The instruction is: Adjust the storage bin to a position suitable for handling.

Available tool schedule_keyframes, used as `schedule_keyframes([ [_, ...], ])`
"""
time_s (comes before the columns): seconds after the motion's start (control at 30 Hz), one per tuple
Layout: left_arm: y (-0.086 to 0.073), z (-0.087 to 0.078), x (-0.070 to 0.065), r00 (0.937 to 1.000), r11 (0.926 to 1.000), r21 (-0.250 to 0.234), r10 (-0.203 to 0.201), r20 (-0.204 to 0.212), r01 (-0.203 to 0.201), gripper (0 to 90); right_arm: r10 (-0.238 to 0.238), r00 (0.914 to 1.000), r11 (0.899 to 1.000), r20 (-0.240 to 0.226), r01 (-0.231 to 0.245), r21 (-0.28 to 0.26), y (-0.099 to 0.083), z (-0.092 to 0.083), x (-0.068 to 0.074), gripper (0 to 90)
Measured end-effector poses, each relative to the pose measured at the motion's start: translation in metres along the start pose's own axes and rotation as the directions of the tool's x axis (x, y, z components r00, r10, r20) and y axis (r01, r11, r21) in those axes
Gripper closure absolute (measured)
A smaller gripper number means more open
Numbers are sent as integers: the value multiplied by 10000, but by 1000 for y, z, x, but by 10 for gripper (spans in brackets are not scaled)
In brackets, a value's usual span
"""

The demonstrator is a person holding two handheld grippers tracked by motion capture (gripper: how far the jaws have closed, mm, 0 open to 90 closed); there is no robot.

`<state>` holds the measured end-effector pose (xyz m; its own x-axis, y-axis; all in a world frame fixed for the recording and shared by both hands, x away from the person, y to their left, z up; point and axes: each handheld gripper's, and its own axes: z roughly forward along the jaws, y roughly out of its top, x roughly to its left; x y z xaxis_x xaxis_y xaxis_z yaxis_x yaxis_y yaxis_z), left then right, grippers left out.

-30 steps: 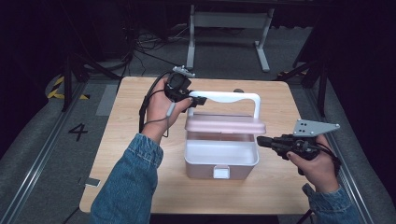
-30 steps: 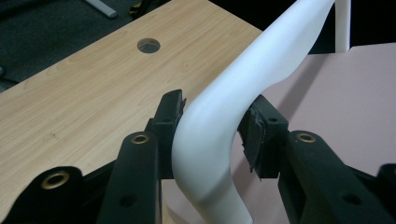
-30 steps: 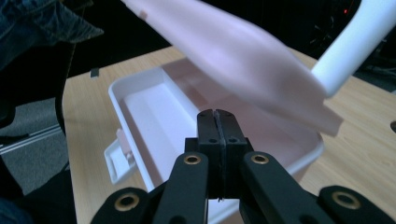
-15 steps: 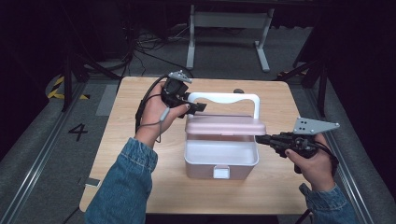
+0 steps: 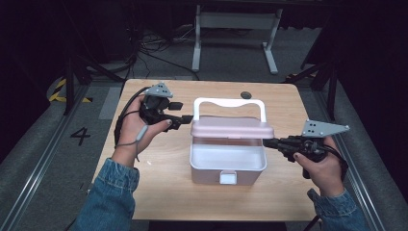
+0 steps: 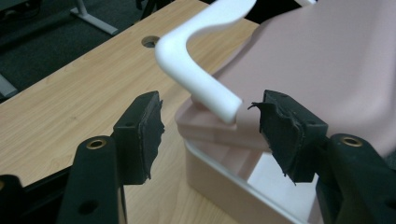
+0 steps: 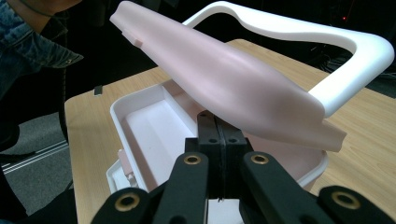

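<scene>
Beside the box's white handle (image 6: 196,70), the left gripper (image 5: 186,117) has just released it and drawn back; right gripper (image 5: 269,143) clenched.

Smooth matt pink plastic box (image 5: 227,163), glossy white handle (image 5: 229,102), wood-grain table (image 5: 163,187)

— Wooden table (image 5: 159,192) under it all, pale grain, with a round cable hole (image 5: 246,95) near the far edge.

— Beyond that edge, a white metal stand (image 5: 235,21) on dark carpet, its two feet splayed toward us, and black cables (image 5: 149,45) tangled to its left.

— Left of the table, a grey floor strip (image 5: 48,159) marked with a black 4 (image 5: 80,135), and a patch of yellow-and-black tape (image 5: 62,89) beyond.
</scene>
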<state>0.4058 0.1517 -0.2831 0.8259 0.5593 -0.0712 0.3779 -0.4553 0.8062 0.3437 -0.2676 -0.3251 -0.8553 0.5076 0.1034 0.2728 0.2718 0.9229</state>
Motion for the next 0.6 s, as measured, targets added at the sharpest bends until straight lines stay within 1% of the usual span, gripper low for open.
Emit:
schedule_keyframes([
  [0.03, -4, -2, -1, 10000, 10000, 70, 3, -5, -3, 397, 51, 10000, 10000, -26, -51, -23, 0, 0, -1, 900],
  [0.07, -7, -3, -1, 10000, 10000, 36, 31, -29, -31, 396, 33, 10000, 10000, -9, -33, -33, 1, 0, -2, 900],
  [0.13, -15, -6, -3, 10000, 9998, 179, 20, -48, -19, 394, 65, 10000, 10000, -14, -65, -30, 1, -1, -2, 900],
  [0.17, -17, -7, -4, 10000, 9997, 244, 0, -28, 1, 394, 131, 9999, 9999, -18, -131, -54, 2, -1, -3, 900],
  [0.2, -20, -8, -4, 9999, 9997, 249, 57, -91, -54, 394, 151, 9999, 9999, -23, -152, -59, 2, -1, -3, 900],
  [0.23, -24, -10, -6, 10000, 9996, 273, 43, -63, -41, 394, 171, 9998, 9998, -36, -171, -65, 2, -1, -3, 900],
  [0.27, -26, -10, -6, 9999, 9998, 206, 84, -90, -82, 394, 238, 9997, 9997, -44, -238, -87, 2, -1, -4, 900],
  [0.3, -29, -10, -8, 10000, 9997, 233, -34, -67, 36, 394, 282, 9996, 9995, -54, -283, -113, 2, -1, -4, 900],
  [0.33, -31, -10, -10, 9999, 9998, 186, -93, -129, 96, 393, 365, 9993, 9992, -37, -365, -139, 2, -1, -4, 900],
  [0.4, -32, -10, -11, 9998, 9999, 166, -41, -191, 44, 388, 402, 9992, 9991, -17, -402, -155, 2, -1, -4, 900],
  [0.47, -37, -9, -17, 9998, 10000, 87, 2, -207, 0, 385, 456, 9990, 9987, 15, -456, -218, 3, -2, -5, 900],
  [0.5, -38, -9, -18, 9997, 9999, 95, 89, -238, -87, 385, 518, 9987, 9984, 21, -518, -245, 4, -2, -5, 900],
  [0.6, -39, -7, -21, 9997, 10000, -8, 36, -259, -36, 385, 518, 9986, 9983, 82, -516, -277, 5, -2, -4, 900],
])
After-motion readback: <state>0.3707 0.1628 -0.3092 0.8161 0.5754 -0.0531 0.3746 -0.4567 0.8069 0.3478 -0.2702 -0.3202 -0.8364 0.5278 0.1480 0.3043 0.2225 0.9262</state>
